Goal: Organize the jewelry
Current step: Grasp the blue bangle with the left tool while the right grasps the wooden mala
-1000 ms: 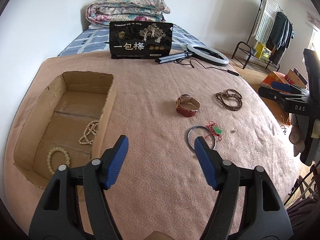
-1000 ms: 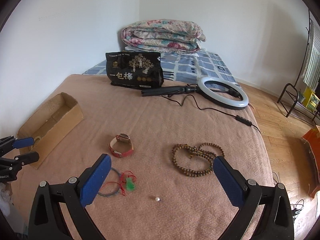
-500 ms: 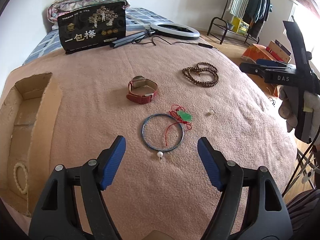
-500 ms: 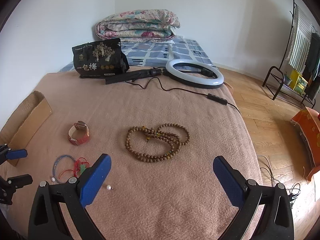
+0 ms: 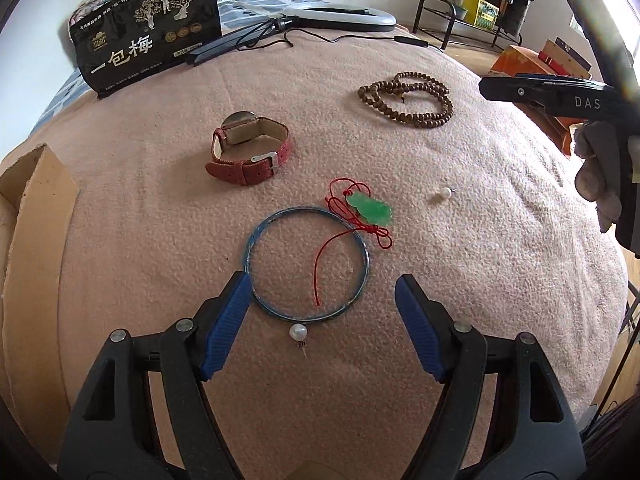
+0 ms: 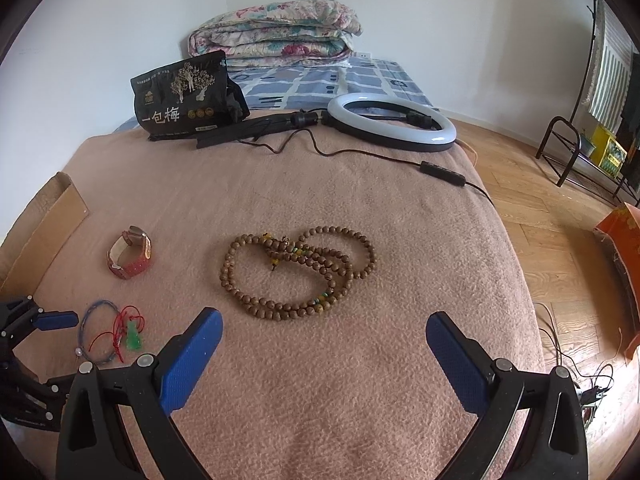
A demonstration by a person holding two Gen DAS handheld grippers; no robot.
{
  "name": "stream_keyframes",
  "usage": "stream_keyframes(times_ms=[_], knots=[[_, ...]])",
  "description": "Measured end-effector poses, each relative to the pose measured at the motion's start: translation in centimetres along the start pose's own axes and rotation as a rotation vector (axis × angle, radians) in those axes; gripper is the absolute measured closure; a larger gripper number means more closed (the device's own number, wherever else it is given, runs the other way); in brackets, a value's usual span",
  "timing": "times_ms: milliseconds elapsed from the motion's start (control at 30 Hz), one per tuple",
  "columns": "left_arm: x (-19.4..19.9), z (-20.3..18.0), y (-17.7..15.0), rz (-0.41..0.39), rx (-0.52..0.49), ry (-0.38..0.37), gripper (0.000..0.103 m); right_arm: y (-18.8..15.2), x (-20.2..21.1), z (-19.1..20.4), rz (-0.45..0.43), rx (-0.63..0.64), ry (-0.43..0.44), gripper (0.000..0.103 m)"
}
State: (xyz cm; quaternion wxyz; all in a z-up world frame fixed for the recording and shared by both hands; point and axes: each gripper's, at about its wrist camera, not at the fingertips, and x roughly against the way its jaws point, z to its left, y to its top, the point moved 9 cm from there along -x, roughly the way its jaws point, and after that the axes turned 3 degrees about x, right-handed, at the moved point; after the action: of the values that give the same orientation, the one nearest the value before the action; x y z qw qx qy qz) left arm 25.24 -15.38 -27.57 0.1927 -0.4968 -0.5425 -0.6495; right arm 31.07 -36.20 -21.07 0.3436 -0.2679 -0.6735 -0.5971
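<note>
My left gripper [image 5: 320,312] is open and empty, low over the pink blanket, its fingers either side of a blue bangle [image 5: 306,312] and a pearl earring [image 5: 298,332]. A green pendant on a red cord [image 5: 370,210] lies across the bangle's far rim. A red-strapped watch [image 5: 248,156], a second pearl [image 5: 445,194] and a brown bead necklace [image 5: 408,98] lie farther off. My right gripper [image 6: 324,346] is open and empty, just short of the bead necklace [image 6: 296,272]. The cardboard box [image 5: 36,216] stands at the left edge.
A black snack bag [image 6: 184,98], a ring light [image 6: 390,122] with its cable and a folded quilt [image 6: 276,32] lie at the far end of the bed. The bed's right edge drops to a wooden floor [image 6: 540,208] with a clothes rack [image 6: 592,104].
My left gripper has swung away from the box, rightwards and down to the bangle. My right gripper has moved right and closer to the bead necklace. Both stayed open.
</note>
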Motion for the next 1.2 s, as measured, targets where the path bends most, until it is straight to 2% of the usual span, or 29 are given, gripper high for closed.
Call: stream_keyframes(times_ms=[233, 567, 967, 1200], knots=[[-1.3, 0.9, 0.6, -0.003, -0.013, 0.058, 0.026, 0.8, -2.1, 0.4, 0.012, -0.003, 0.020, 0.000], [-1.7, 1.4, 0.8, -0.021, 0.016, 0.038, 0.024, 2.0, -6.2, 0.5, 0.081, -0.007, 0.025, 0.000], [-2.0, 1.4, 1.0, -0.033, 0.019, 0.017, 0.024, 3.3, -9.9, 0.7, 0.133, 0.199, -0.034, 0.000], [-2.1, 1.4, 1.2, -0.043, 0.016, 0.014, 0.025, 2.8, -11.7, 1.8, 0.176, 0.239, 0.034, 0.002]])
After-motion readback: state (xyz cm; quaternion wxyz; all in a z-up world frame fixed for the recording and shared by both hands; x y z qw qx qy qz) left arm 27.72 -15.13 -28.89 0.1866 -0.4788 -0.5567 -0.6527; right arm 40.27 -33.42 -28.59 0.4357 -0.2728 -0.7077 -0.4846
